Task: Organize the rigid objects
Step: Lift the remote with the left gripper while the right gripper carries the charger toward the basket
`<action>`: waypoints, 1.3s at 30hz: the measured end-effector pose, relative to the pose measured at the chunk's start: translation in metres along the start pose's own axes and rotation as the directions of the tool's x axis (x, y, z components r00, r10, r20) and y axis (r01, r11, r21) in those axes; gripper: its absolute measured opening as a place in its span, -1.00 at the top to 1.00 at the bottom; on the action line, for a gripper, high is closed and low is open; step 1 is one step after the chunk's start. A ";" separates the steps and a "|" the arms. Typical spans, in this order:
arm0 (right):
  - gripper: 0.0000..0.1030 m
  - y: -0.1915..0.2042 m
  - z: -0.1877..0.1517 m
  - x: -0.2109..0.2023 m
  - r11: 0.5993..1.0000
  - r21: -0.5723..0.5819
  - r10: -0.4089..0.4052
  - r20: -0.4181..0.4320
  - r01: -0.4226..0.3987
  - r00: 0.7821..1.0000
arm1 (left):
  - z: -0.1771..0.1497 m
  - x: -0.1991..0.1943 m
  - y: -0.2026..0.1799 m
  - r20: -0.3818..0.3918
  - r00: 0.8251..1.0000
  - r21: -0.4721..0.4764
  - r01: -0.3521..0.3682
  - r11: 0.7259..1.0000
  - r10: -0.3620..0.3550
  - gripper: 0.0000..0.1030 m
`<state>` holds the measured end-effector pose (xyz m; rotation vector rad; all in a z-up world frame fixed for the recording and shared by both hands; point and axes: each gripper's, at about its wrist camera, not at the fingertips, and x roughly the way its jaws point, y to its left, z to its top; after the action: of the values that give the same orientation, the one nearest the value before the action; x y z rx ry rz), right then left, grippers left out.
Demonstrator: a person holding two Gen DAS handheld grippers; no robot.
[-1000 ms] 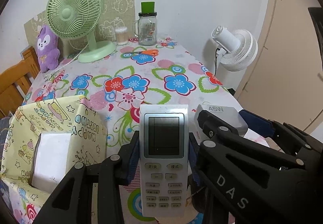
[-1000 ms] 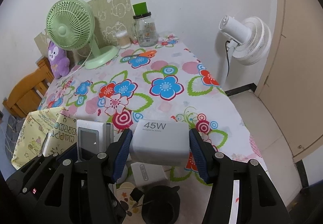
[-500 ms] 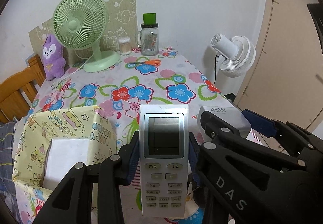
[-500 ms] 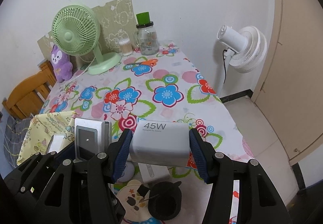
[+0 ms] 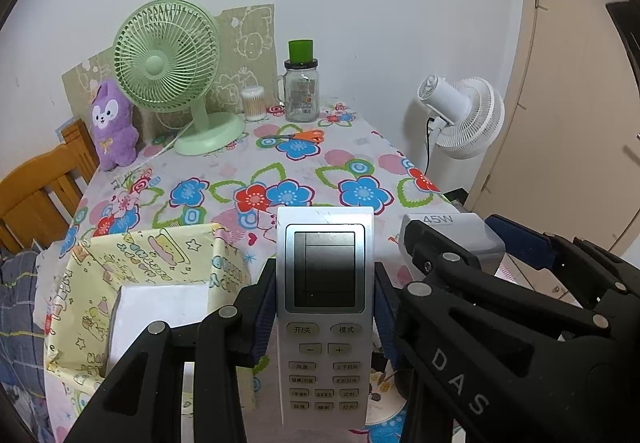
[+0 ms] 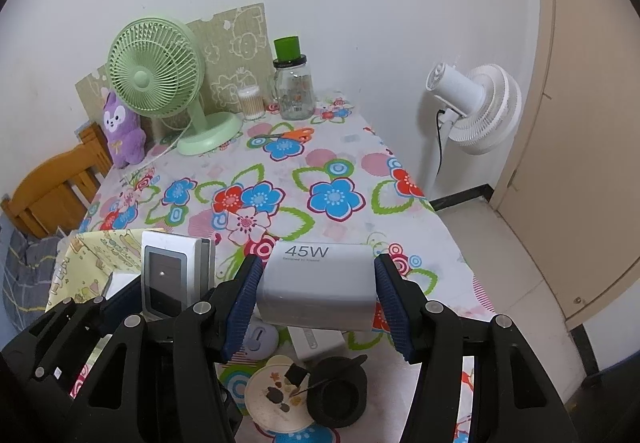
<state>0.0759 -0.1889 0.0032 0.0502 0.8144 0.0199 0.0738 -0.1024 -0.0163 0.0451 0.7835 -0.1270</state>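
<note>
Both grippers rose, left gripper [image 5: 324,317] clamping remote [image 5: 325,307], right gripper [image 6: 318,307] charger [image 6: 318,289].

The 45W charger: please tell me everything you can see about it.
The 45W charger is a white, smooth plastic block with rounded edges and grey "45W" print on top, with smaller unreadable text beneath. The right hand-held gripper holds it by its two sides between blue ribbed pads, lifted above the flowered tablecloth. No plug or cable shows.

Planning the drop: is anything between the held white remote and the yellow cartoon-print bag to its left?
Nothing visible blocks it. The white remote control, clamped in the left gripper, is raised beside the yellow cartoon-print bag, whose open top already holds a white box.
</note>
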 end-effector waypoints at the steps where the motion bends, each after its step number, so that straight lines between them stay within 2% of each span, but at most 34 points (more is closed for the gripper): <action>1: -0.17 0.001 0.000 -0.001 1.000 -0.003 -0.003 0.000 0.003 1.000 | 0.000 -0.001 0.002 0.002 1.000 0.003 0.000 1.000 0.000 0.13; 21: -0.17 0.046 0.004 -0.014 0.999 -0.047 -0.005 0.019 0.005 1.000 | 0.001 -0.021 0.038 0.020 1.000 -0.007 -0.015 1.000 0.015 0.13; 39: -0.17 0.097 0.006 -0.001 0.995 -0.103 0.013 -0.009 -0.014 1.000 | -0.003 -0.016 0.089 -0.003 1.000 -0.046 -0.028 0.999 0.028 0.13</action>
<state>0.0796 -0.0919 0.0125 -0.0420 0.8205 0.0746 0.0721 -0.0123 -0.0079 0.0123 0.7875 -0.0824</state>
